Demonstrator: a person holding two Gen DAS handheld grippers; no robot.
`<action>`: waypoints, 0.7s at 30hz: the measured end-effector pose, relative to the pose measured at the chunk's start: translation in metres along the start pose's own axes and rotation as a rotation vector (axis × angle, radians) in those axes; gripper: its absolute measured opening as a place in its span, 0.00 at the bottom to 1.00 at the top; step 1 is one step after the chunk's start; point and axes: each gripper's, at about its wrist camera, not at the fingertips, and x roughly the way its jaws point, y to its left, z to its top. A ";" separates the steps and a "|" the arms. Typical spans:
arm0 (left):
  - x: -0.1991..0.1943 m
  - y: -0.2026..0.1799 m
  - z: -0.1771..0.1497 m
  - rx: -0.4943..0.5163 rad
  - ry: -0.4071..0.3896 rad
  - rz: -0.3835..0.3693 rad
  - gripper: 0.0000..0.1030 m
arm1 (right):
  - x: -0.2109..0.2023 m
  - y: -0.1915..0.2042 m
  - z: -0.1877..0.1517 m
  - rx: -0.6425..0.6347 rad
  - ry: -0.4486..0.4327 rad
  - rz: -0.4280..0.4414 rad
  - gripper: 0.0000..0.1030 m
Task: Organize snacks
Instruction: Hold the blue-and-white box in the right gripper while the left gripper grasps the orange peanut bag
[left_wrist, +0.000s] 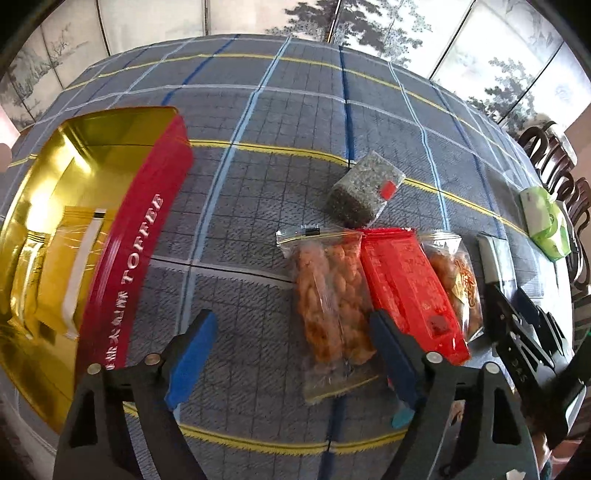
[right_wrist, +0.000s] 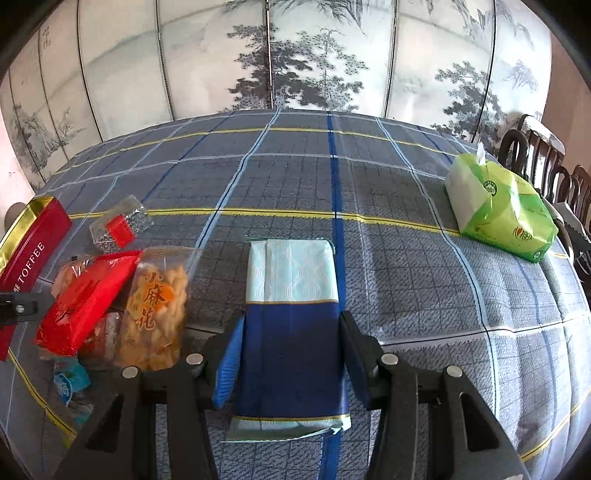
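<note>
The bench (right_wrist: 369, 229), under a grey-blue checked cloth, fills both views, with a painted screen (right_wrist: 295, 55) of ink trees behind it. Only the left wrist view looks into the red tin (left_wrist: 140, 266), lettered TOFFEE on its side, gold inside, where at least one gold pouch (left_wrist: 55, 280) lies; the right wrist view catches just the tin's end at the far left. Only the right wrist view shows the blue pack (right_wrist: 291, 332) well: dark blue below, pale patterned above, clamped between the right gripper (right_wrist: 290, 354) pads. It also shows the green tissue pack (right_wrist: 498, 210) at the far right, with a round "100%" mark, which the left wrist view has small at the edge. The snacks lie in a cluster beside the tin: one red packet (left_wrist: 410, 288), two clear bags of twisted fried dough (left_wrist: 328, 299), one printed with large Chinese characters (right_wrist: 155, 306), and one clear block of dark seeds (left_wrist: 364, 194) with a red label. The left gripper (left_wrist: 291, 354) hangs over the cloth and the nearer dough bag, its jaws apart, nothing pinched.
</note>
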 end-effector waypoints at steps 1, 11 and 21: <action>0.002 -0.001 0.001 -0.003 0.003 -0.004 0.77 | 0.000 0.000 0.000 0.000 0.000 0.001 0.49; 0.013 -0.005 0.007 -0.004 0.010 -0.002 0.72 | 0.001 0.002 0.000 -0.009 0.002 -0.003 0.51; 0.000 -0.002 0.000 0.061 -0.001 -0.035 0.35 | 0.001 0.002 0.001 -0.007 0.002 -0.005 0.51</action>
